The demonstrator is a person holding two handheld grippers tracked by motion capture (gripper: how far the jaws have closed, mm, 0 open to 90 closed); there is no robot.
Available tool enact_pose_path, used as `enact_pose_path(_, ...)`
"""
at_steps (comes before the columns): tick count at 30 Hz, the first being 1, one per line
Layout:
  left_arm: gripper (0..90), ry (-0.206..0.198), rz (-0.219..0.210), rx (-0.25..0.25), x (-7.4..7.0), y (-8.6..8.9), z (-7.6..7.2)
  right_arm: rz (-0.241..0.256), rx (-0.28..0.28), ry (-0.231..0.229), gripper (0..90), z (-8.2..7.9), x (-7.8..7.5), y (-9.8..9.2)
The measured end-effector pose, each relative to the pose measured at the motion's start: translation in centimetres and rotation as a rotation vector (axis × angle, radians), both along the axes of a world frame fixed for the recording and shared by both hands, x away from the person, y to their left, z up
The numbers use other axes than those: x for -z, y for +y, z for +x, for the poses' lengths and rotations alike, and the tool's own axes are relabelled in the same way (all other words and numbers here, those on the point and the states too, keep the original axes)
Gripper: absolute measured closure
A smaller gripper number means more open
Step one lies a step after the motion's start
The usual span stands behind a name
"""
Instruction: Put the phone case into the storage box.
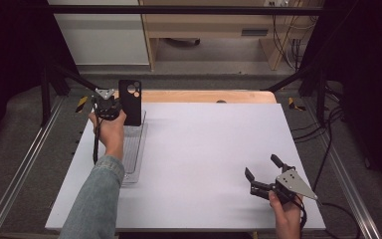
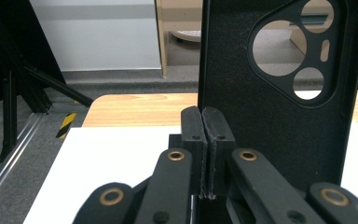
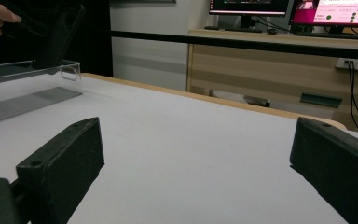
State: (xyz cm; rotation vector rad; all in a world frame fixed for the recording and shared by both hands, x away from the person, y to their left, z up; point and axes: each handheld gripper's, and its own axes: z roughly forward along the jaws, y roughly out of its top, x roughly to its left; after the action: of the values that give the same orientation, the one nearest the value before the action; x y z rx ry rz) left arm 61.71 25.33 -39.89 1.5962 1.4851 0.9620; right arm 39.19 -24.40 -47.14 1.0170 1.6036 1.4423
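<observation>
Phone case [image 1: 131, 102] stands upright, long axis vertical, pinched at its edge by the closed left gripper [image 1: 107, 103] above the clear tray [image 1: 135, 149]; right gripper [image 1: 263, 172] gapes empty, well apart.

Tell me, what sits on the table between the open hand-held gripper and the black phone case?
Nothing: in the high view, bare white table separates the right hand-held gripper from the phone case.
</observation>
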Motion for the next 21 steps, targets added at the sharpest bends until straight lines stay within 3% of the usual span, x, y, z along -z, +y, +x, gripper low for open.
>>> enact_pose_path(21,87.9,0.057,0.001,-0.005,1.3,-0.1,0.2,0.006,-0.002,0.003,3.1,0.0,0.0,0.0)
